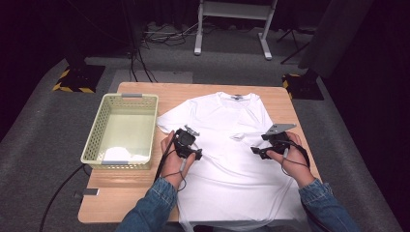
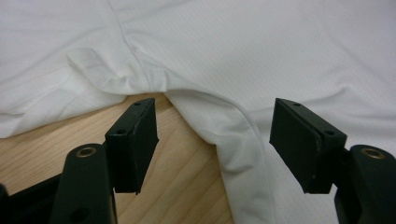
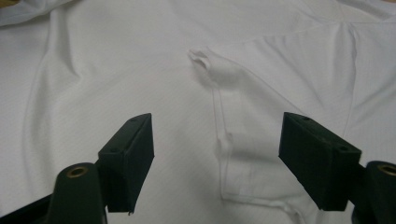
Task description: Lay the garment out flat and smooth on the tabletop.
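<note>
A white T-shirt [image 1: 227, 145] lies spread flat on the wooden table [image 1: 125, 191], collar at the far side. Its right sleeve is folded in over the chest, and the sleeve's tip [image 1: 238, 137] sticks up a little. My left gripper [image 1: 187, 145] stands open over the shirt's left side. In the left gripper view its jaws [image 2: 215, 123] straddle the side edge of the T-shirt [image 2: 243, 140] just below the armpit, without touching it. My right gripper [image 1: 258, 151] is open over the shirt's right side. Its jaws [image 3: 217, 140] stand apart above the folded sleeve [image 3: 243, 140].
A pale yellow-green basket [image 1: 104, 125] stands on the table's left side with something white [image 1: 118, 153] lying in its near end. Bare wood shows beside the shirt at the near left. Dark floor, cables and a stand's legs lie beyond the table.
</note>
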Motion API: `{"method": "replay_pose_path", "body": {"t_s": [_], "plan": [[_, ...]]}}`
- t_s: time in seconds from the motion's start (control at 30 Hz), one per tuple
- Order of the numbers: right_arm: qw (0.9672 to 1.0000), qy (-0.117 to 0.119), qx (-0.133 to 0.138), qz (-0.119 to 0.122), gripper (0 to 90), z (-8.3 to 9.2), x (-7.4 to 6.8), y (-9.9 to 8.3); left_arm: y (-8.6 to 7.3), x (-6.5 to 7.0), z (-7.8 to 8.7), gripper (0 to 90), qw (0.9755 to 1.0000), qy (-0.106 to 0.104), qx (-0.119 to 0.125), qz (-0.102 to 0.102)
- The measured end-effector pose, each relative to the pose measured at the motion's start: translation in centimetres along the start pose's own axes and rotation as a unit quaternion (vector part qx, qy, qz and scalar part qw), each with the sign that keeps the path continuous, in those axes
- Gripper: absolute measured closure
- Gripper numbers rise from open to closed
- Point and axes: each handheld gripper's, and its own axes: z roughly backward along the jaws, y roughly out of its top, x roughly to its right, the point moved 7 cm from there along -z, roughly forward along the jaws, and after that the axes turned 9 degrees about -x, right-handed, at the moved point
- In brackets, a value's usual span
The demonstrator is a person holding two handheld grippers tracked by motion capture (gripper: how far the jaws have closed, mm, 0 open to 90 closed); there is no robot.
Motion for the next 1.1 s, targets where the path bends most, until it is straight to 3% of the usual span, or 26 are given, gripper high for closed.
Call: {"method": "replay_pose_path", "body": {"t_s": [0.17,0.27,0.33,0.37,0.47,0.53,0.6,0.67,0.73,0.9,1.03,1.1], "plan": [[1.0000,0.003,-0.007,0.003,29.5,-1.7,0.4,0.9,-0.2,0.0,-1.0,34.0,0.9998,0.008,-0.019,-0.006],[0.9998,0.010,-0.019,0.004,29.6,-3.0,0.3,1.3,-0.7,-0.9,-1.2,35.4,0.9988,0.034,-0.034,0.000],[0.9996,0.013,-0.024,0.007,29.5,-3.6,0.2,1.6,-1.4,-2.0,-1.0,35.4,0.9977,0.054,-0.040,0.013],[0.9996,0.014,-0.025,0.007,29.5,-3.8,0.2,1.7,-1.8,-2.5,-0.8,35.4,0.9974,0.054,-0.041,0.024],[0.9996,0.013,-0.024,0.005,29.6,-4.2,0.4,2.2,-3.1,-4.0,-0.1,37.0,0.9937,0.085,-0.050,0.054],[0.9996,0.008,-0.025,0.006,29.6,-4.6,0.7,2.5,-3.8,-4.5,0.4,38.6,0.9909,0.111,-0.055,0.054],[0.9996,0.006,-0.028,0.007,30.4,-5.0,0.8,2.7,-4.1,-4.3,0.7,37.3,0.9924,0.098,-0.048,0.057],[0.9995,0.003,-0.032,0.008,32.1,-5.6,0.9,2.9,-4.1,-3.6,0.9,35.3,0.9958,0.055,-0.032,0.065],[0.9993,0.000,-0.035,0.012,33.7,-6.0,0.9,3.0,-4.0,-3.2,1.1,33.8,0.9971,0.035,-0.021,0.065],[0.9988,-0.003,-0.043,0.025,43.7,-6.9,0.9,3.4,-4.1,-2.7,1.6,31.0,0.9979,0.026,0.000,0.058],[0.9975,0.001,-0.059,0.038,46.4,-7.7,0.9,3.7,-4.4,-2.5,1.8,30.1,0.9981,0.018,0.012,0.059],[0.9975,0.010,-0.058,0.039,55.1,-7.9,0.9,4.0,-4.6,-2.7,1.9,29.8,0.9980,0.027,0.010,0.056]]}}
